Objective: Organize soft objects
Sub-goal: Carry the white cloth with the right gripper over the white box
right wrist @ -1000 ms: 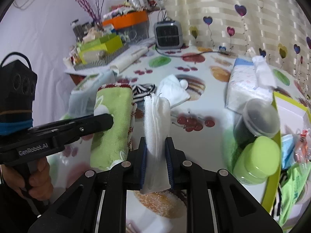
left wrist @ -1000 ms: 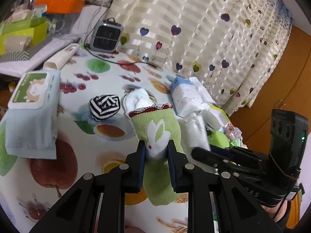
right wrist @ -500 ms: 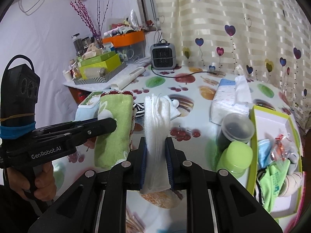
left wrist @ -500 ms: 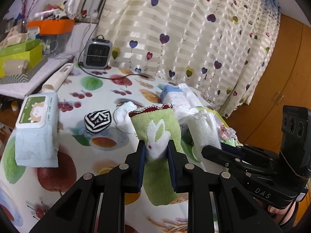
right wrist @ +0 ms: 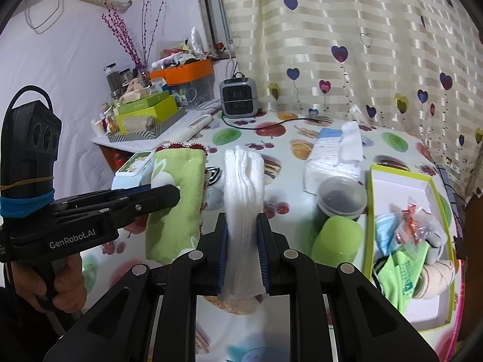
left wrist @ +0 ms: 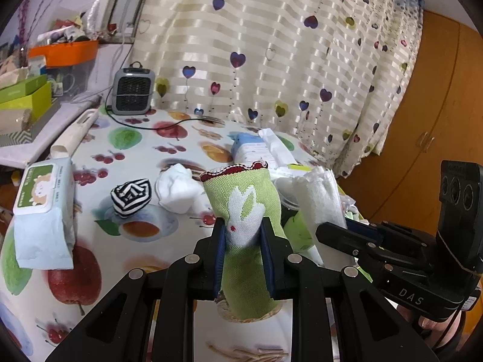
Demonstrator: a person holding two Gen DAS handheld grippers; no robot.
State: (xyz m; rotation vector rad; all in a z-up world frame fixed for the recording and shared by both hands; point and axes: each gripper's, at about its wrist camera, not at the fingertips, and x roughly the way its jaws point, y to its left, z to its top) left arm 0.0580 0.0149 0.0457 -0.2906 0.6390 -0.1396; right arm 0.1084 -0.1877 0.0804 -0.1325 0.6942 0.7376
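Only the right wrist view shows the box (right wrist: 439,191); both grippers' fingers pinch rolled cloths.

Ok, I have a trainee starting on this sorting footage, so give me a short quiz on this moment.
1. True or false: both grippers are empty.
2. Which gripper grips the green rabbit cloth: A left, B right?
3. Fill in: the striped sock lies on the ___.

Key: 1 false, the right one pinches the white cloth. 2 A. 3 table.
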